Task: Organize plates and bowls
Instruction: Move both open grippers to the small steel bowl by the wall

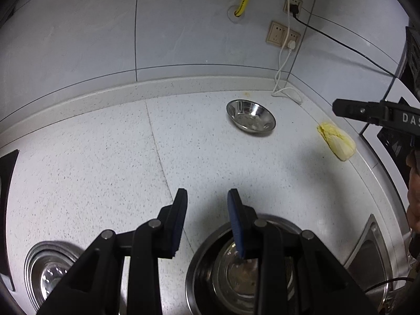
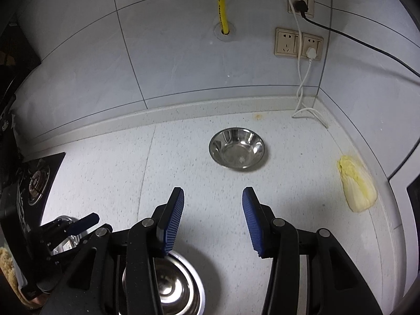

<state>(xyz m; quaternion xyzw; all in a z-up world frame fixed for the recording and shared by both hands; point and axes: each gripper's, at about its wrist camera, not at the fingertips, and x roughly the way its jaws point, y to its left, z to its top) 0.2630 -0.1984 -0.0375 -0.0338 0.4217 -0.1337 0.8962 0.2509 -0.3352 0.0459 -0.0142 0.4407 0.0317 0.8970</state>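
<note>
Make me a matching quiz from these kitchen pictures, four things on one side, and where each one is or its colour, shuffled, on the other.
Things:
1. bowl
2. cabbage
3. hose
4. white plug

Descriptions:
A. yellow, runs down the wall into a hole
B. in a wall socket, its cord trailing onto the counter
C. shiny steel, alone on the counter near the back wall
D. pale yellow, lying near the counter's right edge

Pairs: 1-C, 2-D, 3-A, 4-B

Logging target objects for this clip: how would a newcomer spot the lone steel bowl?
Start at the wall sockets above the speckled counter. Just below them, near the backsplash, sits the steel bowl. Unlike the nearer steel dishes, it stands alone and empty.
</note>
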